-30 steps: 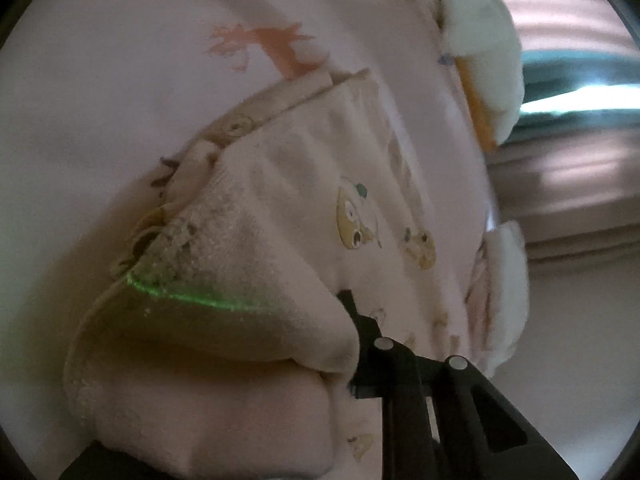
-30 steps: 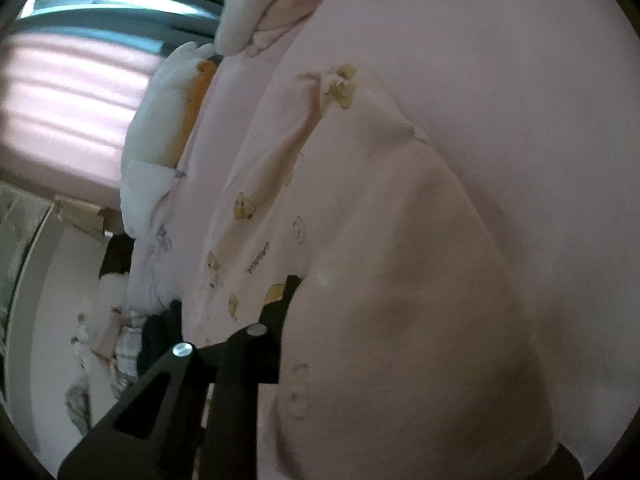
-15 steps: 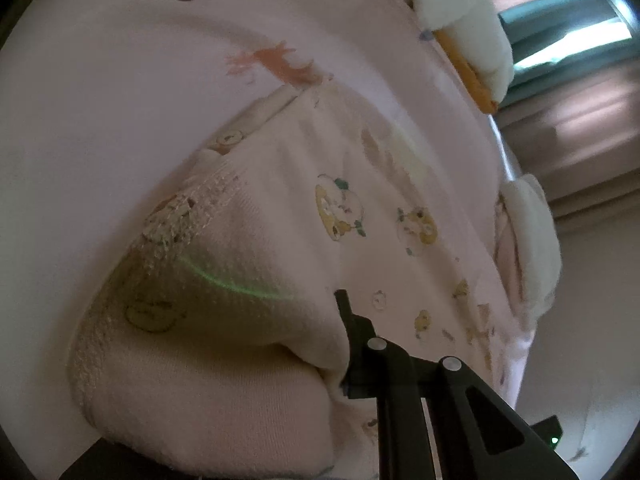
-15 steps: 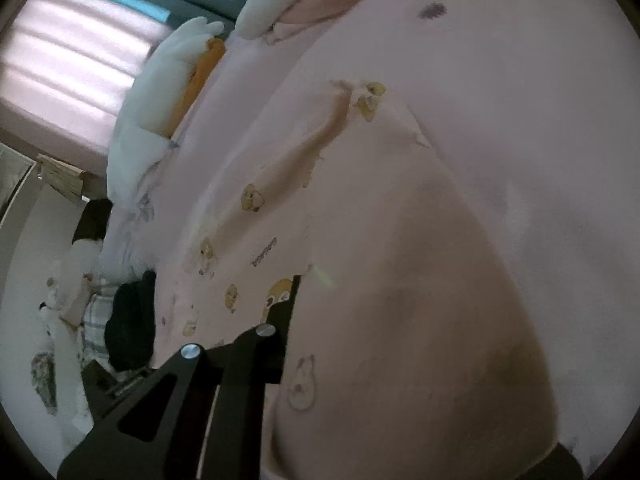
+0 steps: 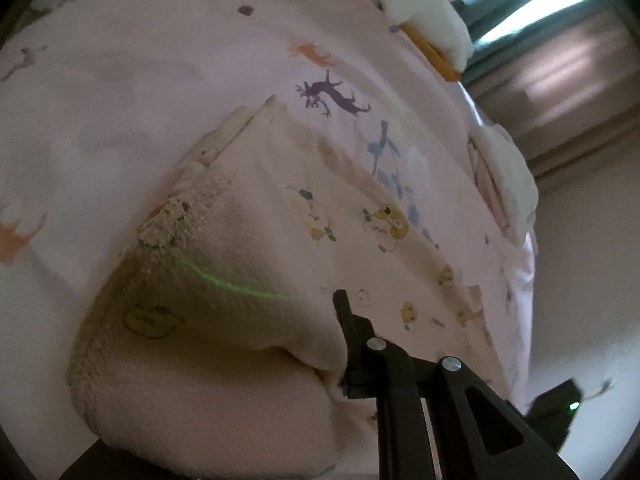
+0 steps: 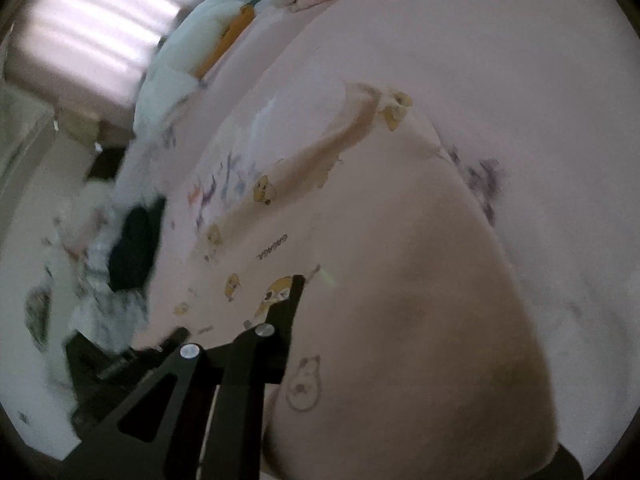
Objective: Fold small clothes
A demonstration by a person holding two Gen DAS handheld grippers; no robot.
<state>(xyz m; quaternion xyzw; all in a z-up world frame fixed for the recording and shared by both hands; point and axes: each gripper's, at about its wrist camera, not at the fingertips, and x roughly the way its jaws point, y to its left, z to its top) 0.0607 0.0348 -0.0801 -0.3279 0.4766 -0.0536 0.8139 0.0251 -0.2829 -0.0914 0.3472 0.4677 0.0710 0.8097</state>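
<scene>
Compared with the earlier frames, more of the sheet's purple and blue animal prints shows beyond the garment, and both views look down from higher and further back.

The left gripper is clamped on a fold of the cream baby garment, which bulges over its left finger; the black right finger is exposed. The right gripper likewise pinches the same garment, the cloth draped over its right finger.

Ahead of both tools, the rest of the garment lies on the pink printed bed sheet. Farther off, white plush cushions sit at the sheet's edge.
</scene>
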